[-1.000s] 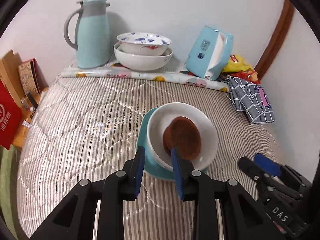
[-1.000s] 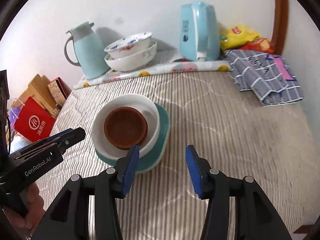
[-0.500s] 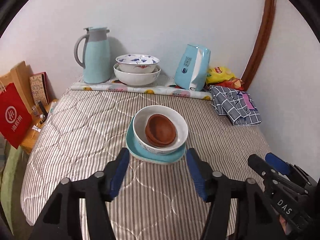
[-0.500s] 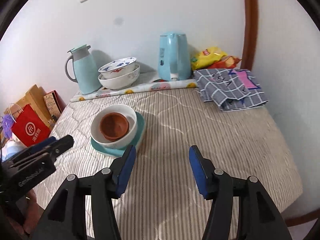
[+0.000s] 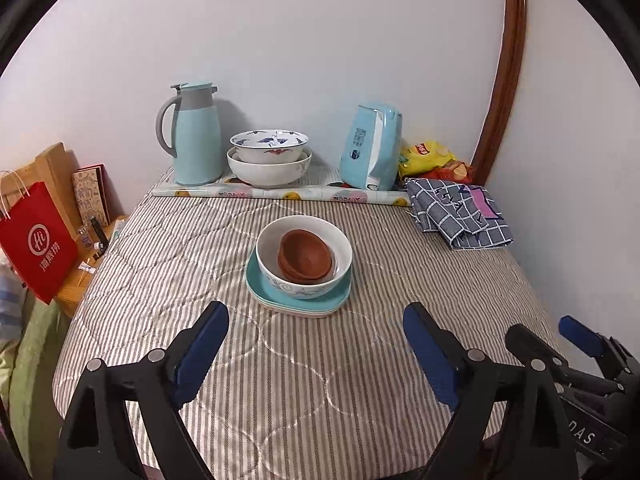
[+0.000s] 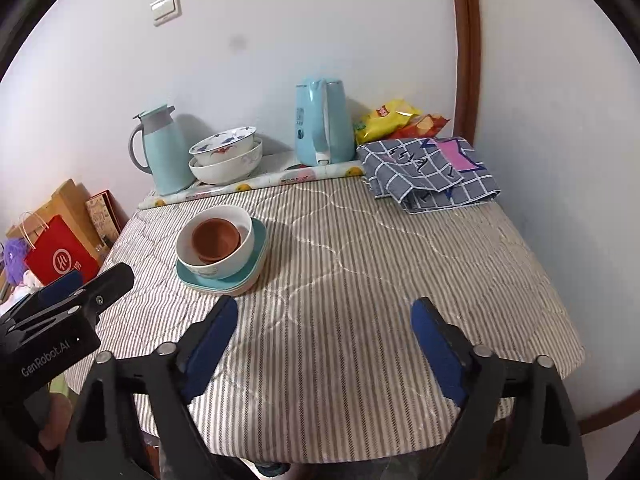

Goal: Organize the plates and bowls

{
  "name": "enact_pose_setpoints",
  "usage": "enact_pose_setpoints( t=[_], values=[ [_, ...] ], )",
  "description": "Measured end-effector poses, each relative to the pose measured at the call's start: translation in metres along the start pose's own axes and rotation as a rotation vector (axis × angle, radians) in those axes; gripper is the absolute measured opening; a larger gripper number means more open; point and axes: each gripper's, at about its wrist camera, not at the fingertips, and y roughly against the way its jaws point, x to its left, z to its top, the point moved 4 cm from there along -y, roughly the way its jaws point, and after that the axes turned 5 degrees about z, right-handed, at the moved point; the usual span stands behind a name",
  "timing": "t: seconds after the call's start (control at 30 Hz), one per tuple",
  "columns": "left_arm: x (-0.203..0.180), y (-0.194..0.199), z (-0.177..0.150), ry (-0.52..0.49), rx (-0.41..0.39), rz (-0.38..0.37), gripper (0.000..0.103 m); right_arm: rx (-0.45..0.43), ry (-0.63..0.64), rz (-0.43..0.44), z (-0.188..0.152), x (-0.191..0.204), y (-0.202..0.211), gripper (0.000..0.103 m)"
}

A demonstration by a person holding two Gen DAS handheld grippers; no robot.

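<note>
Brown bowls [image 5: 306, 255] sit nested inside a white bowl [image 5: 304, 284], which stands on stacked teal plates [image 5: 296, 306] in the middle of the striped table [image 5: 320, 380]. The stack also shows in the right wrist view [image 6: 218, 240]. My left gripper [image 5: 316, 344] is open and empty, held back near the table's front edge, well short of the stack. My right gripper [image 6: 324, 336] is open and empty over the front of the table, to the right of the stack. Two more bowls [image 5: 269, 158] are stacked at the back by the wall.
A light blue jug [image 5: 196, 136] and a blue kettle [image 5: 370, 148] stand at the back on a patterned mat. A folded checked cloth [image 5: 458, 216] and snack bags [image 5: 430, 156] lie at the back right. A red paper bag [image 5: 34, 248] stands left of the table.
My left gripper has opened, let go of the white bowl's rim and pulled back toward the front edge. My right gripper has also drawn back and up. The stack stays put.
</note>
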Motion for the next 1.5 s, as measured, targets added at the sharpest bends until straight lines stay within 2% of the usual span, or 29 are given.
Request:
enact_pose_setpoints(
  t=[0.43,1.5],
  values=[
    [-0.005,0.008,-0.004,0.007,-0.003,-0.003,0.089,-0.010,0.004,-0.045,-0.006,-0.011,0.012,0.094],
    [-0.003,0.014,-0.010,-0.003,-0.008,0.000,0.089,-0.011,0.006,-0.033,-0.009,-0.003,0.017,0.094]
  ],
)
